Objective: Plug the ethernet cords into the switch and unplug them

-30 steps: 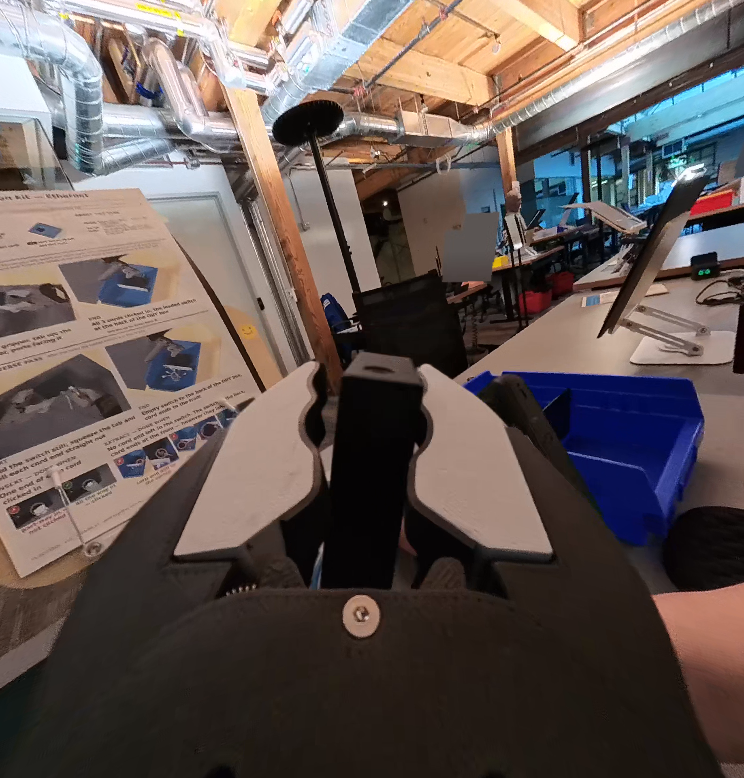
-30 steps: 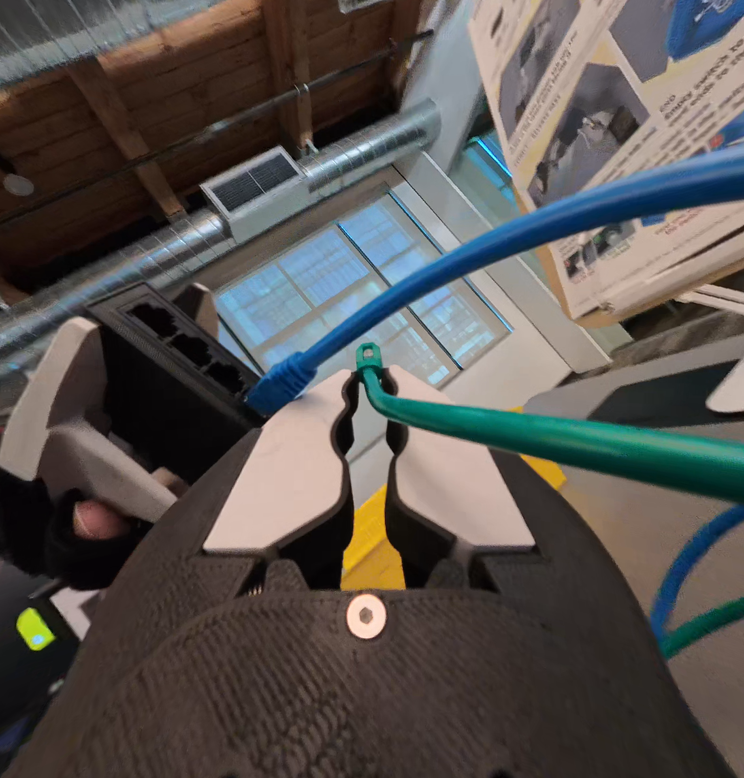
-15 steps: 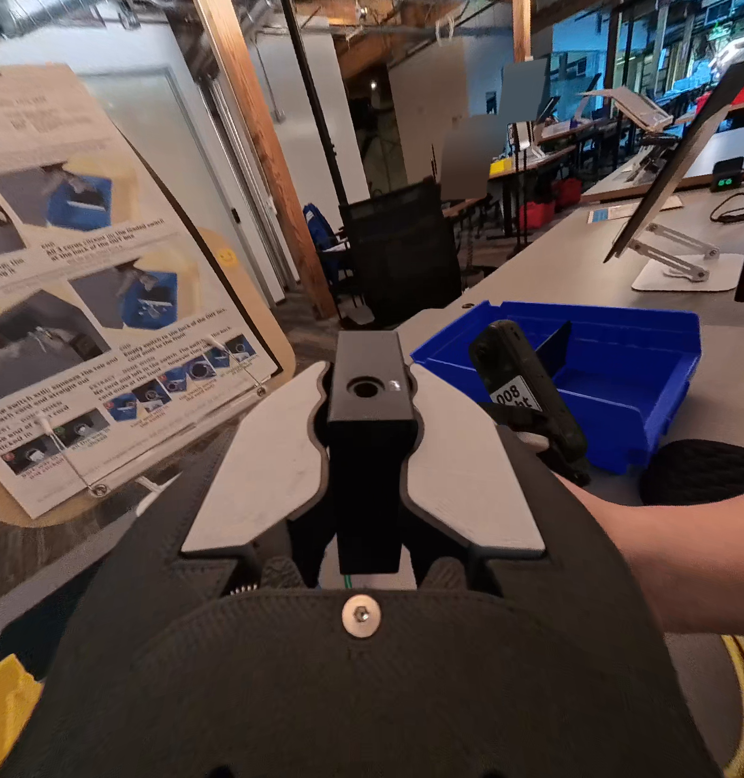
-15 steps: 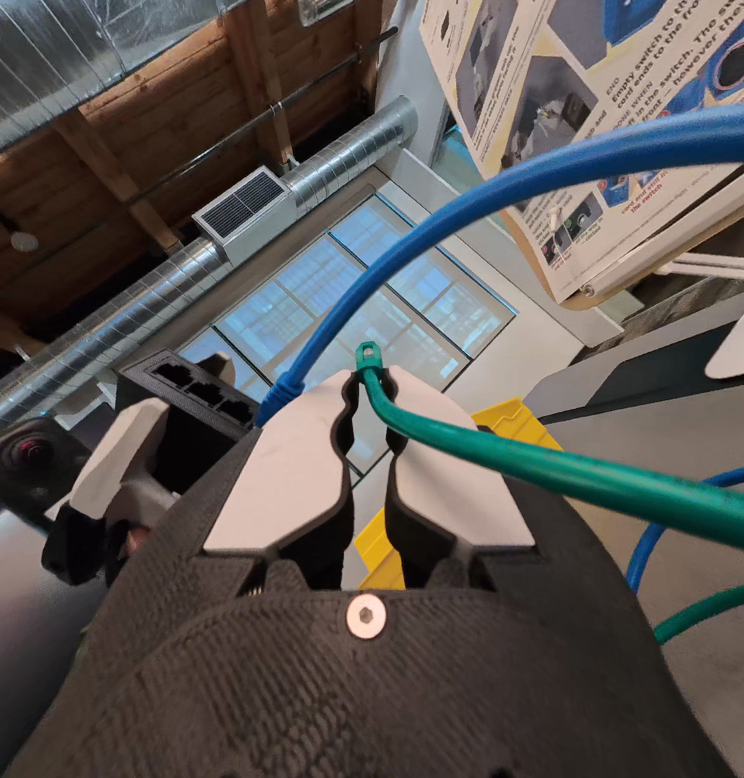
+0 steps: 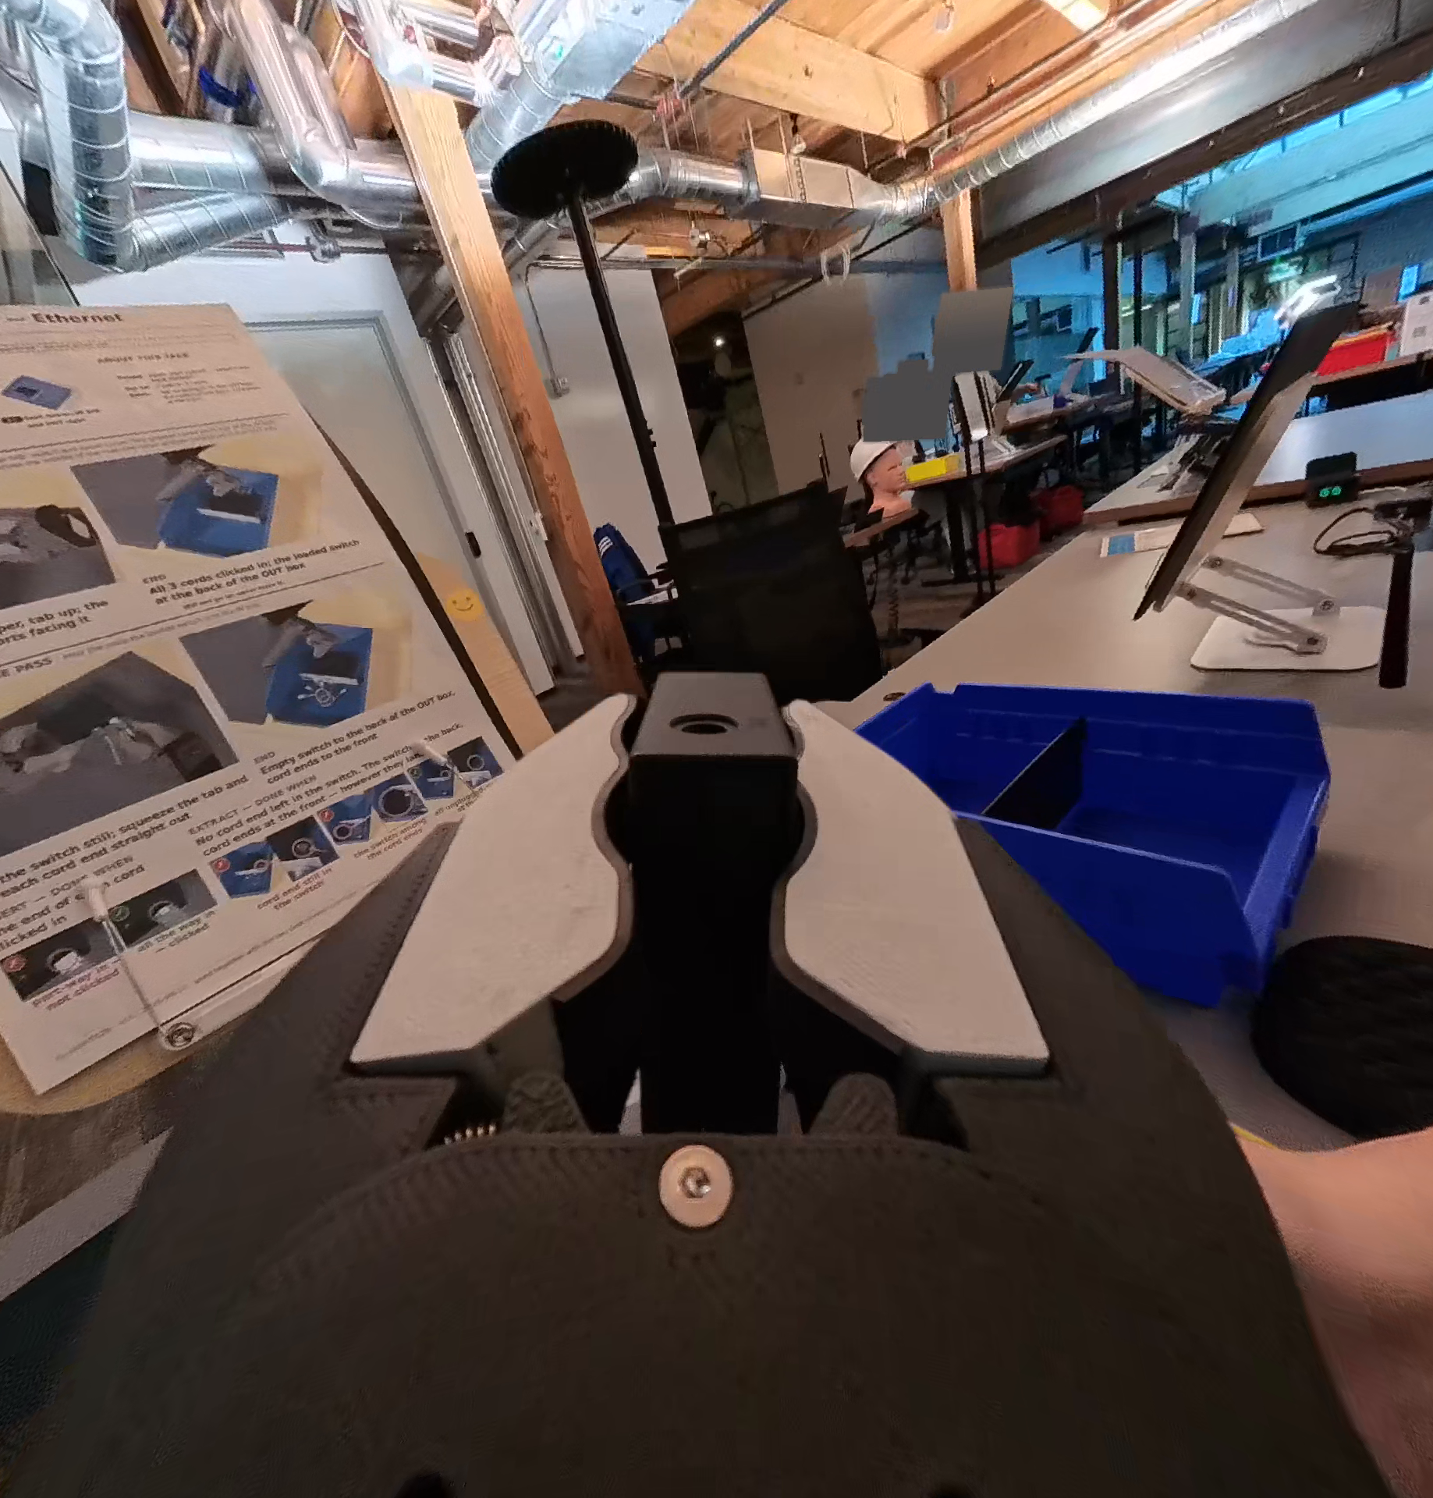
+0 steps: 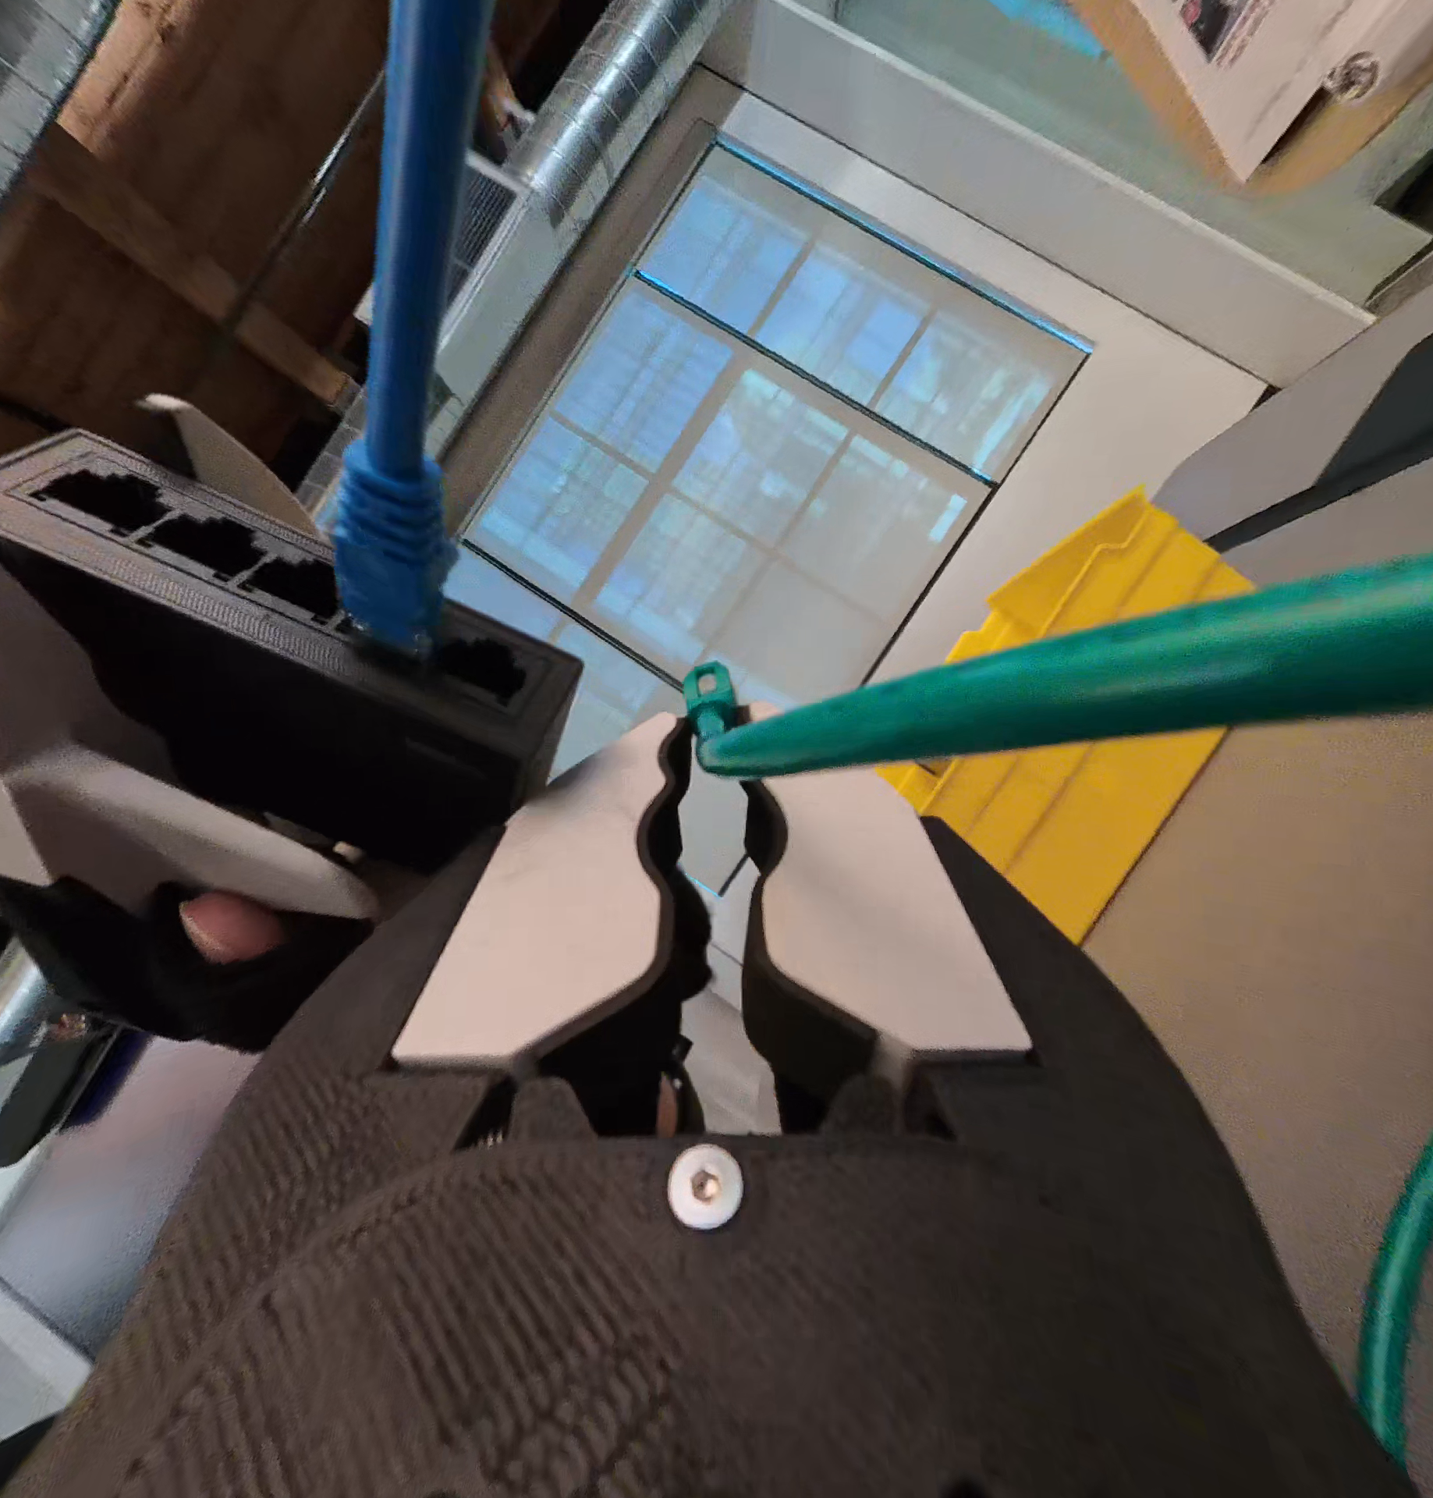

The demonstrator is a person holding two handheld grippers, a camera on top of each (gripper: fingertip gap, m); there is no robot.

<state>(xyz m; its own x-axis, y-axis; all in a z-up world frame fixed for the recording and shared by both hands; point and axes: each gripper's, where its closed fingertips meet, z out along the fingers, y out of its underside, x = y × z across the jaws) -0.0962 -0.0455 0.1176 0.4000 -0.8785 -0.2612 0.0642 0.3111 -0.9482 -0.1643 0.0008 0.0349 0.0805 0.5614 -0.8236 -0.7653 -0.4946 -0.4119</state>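
My left gripper [image 5: 706, 754] is shut on the black switch [image 5: 706, 827], held upright in the air with its narrow end facing the camera. In the right wrist view the switch [image 6: 308, 697] shows its row of ports, held in the left gripper's fingers [image 6: 170, 819]. A blue cord [image 6: 409, 243] is plugged into one port by its blue plug [image 6: 389, 551]; the port beside it is empty. My right gripper [image 6: 713, 721] is shut on the green cord's plug [image 6: 709, 697], just right of the switch. The green cord [image 6: 1102, 681] trails to the right.
A blue bin [image 5: 1142, 819] with a black divider sits on the grey table [image 5: 1061, 640] to the right. An instruction poster [image 5: 170, 632] stands at the left. A yellow bin [image 6: 1086, 729] shows behind the green cord. A tablet stand [image 5: 1264, 600] is farther back. Tip to tip, the grippers are about 11 cm apart.
The left gripper tilted down and back up with the switch. In the right wrist view the switch has come much closer to the green plug, and the blue cord now rises straight up.
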